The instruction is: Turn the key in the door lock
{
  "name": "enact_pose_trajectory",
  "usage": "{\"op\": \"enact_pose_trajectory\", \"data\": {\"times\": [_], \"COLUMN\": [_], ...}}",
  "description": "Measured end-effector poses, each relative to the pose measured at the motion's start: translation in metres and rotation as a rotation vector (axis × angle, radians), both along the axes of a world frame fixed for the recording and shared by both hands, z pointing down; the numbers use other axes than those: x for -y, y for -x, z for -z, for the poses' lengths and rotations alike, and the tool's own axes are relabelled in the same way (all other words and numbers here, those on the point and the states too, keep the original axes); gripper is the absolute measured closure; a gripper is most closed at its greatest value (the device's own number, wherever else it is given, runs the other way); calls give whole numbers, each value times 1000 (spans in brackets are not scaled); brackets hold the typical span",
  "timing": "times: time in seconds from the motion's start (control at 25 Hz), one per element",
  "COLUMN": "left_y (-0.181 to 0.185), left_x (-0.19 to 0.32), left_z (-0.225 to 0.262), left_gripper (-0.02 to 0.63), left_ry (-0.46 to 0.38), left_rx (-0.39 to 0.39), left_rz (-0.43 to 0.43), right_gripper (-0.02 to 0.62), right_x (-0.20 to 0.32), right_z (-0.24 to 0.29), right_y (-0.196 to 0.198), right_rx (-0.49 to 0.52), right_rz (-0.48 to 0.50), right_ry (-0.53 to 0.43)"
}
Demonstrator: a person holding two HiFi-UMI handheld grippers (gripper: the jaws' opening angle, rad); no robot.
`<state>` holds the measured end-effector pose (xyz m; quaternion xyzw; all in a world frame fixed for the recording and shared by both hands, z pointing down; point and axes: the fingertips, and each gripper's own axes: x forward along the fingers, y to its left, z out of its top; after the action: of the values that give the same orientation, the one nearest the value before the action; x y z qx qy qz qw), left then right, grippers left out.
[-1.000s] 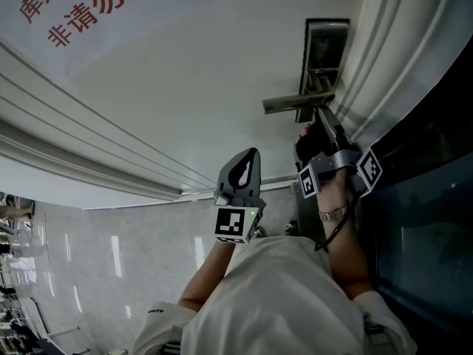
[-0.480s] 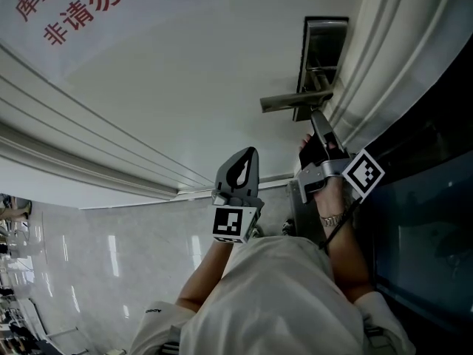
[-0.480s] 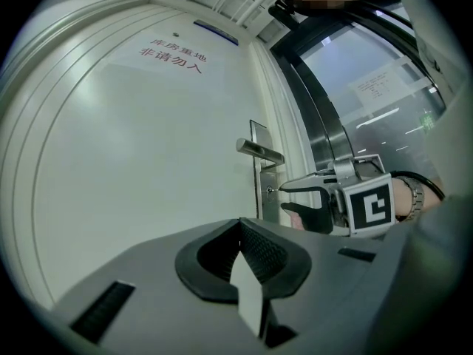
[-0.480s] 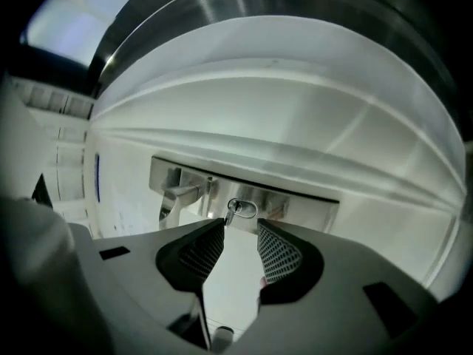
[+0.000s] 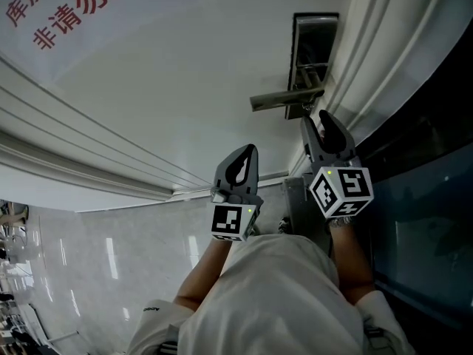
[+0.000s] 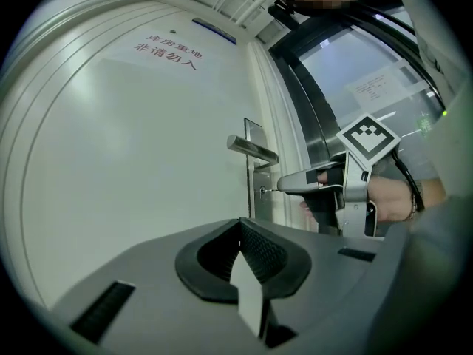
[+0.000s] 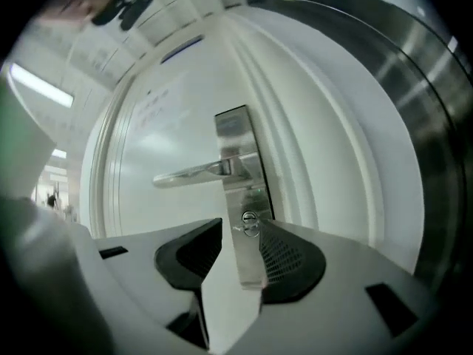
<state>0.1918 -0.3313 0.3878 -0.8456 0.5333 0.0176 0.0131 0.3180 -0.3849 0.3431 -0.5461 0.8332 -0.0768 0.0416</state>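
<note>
White door [image 6: 148,168] bears red-lettered notice [image 6: 167,48] reading "非请勿入".

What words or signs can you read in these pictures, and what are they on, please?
"库房重地": red, upper line of the sign on the door.
"非请勿入": red, lower line of that sign.
Blue plate above the door: too small to read.
Paper on the glass: too small to read.
Print on the sleeve: too small to read.
</note>
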Motion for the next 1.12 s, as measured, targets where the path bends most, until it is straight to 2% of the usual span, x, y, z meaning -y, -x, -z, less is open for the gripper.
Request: {"op": "enact_pose_trajectory", "data": {"times": [0.08,0.28,0.4,0.48,0.56,0.64,0.8,0.88,1.0,1.12], "left_y": [-2,0,5,6,8,11,13,12,11,10], "left_x": [0,0,0,0,0,1,4,5,6,8], "left_z": [1,3,2,1,1,0,1,1,1,0], "left_gripper": [597,597,597,597,597,597,597,597,597,597], "left_ry": [-2,-6,-3,-2,-1,1,-2,-3,-3,0], "left_rx": [2,0,-1,-1,1,1,1,1,-1,2], "left_rz": [-3,8,24,29,34,42,50,49,48,48], "right_gripper": [462,462,462,462,463,497,522,583,584,584], "right_x": [4,14,16,20,23,27,29,29,30,31], "right_z": [0,0,-5,-9,-10,-9,-8,-8,-7,-6], "right_y": [6,8,15,16,15,13,14,13,13,12], "right_rx": [-192,-599,-777,-855,-865,-838,-826,-804,-688,-486], "right_rz": [-21,-119,-138,-155,-171,-178,-193,-201,-193,-161], "right_ry": [-31,-109,-139,-150,-147,-131,-133,-125,-92,-41]}}
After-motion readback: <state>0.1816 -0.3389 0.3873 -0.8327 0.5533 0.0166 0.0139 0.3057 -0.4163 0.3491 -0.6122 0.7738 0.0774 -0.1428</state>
